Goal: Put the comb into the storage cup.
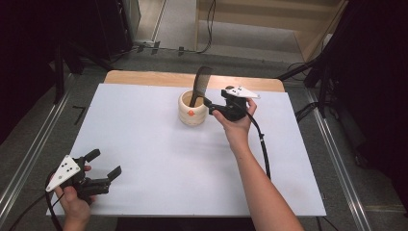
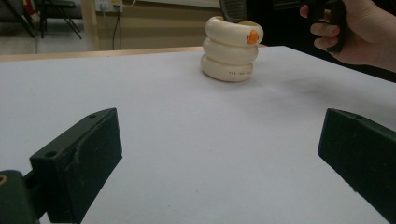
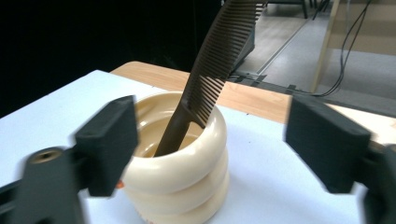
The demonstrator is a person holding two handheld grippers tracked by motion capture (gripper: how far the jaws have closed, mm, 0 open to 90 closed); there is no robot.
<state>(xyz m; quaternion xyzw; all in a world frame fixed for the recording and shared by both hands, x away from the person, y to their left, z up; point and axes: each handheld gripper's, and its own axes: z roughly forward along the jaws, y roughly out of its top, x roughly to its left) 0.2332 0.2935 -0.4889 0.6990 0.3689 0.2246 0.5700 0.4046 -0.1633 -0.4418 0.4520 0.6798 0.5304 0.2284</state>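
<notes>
White table (image 1: 144, 144): comb (image 3: 219, 56) in cup (image 3: 187, 168) (right gripper view), both jaws open.

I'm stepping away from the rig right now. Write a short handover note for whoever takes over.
Right tool: open, right beside the cream ringed cup, gripping nothing.
Left tool: open, empty, at the near left corner of the white table.
Comb: handle down inside the cup, leaning on its rim, teeth end up.
Done: comb is in the cup and released.
Left: draw the right tool away, if anything.
</notes>
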